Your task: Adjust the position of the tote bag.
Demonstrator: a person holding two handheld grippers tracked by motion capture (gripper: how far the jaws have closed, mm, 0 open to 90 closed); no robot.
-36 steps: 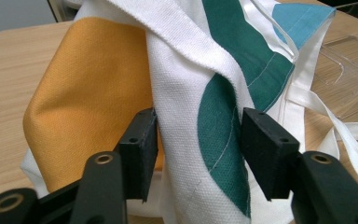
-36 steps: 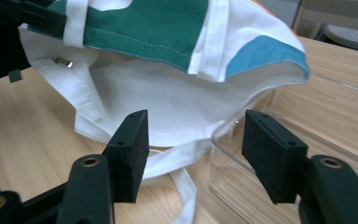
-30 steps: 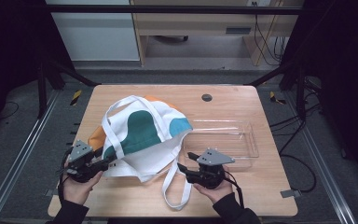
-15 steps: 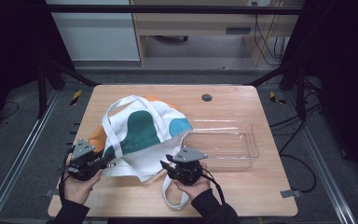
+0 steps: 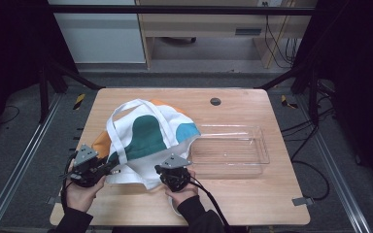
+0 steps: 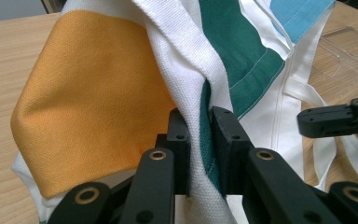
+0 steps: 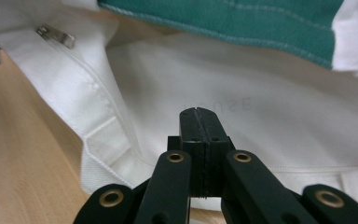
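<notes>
Already my left gripper pinched the tote bag at its near-left edge; my right gripper, jaws pressed together on nothing, sat nearer the bag's open mouth, which lay directly ahead on the table.

Looking down on a wooden table. Lying left of centre: a white tote bag with green, orange and blue patches. Sitting at 3 o'clock from it, touching its edge: a clear plastic tray. Meeting the bag's near edge: left gripper at 8 o'clock, right gripper at 6 o'clock.
</notes>
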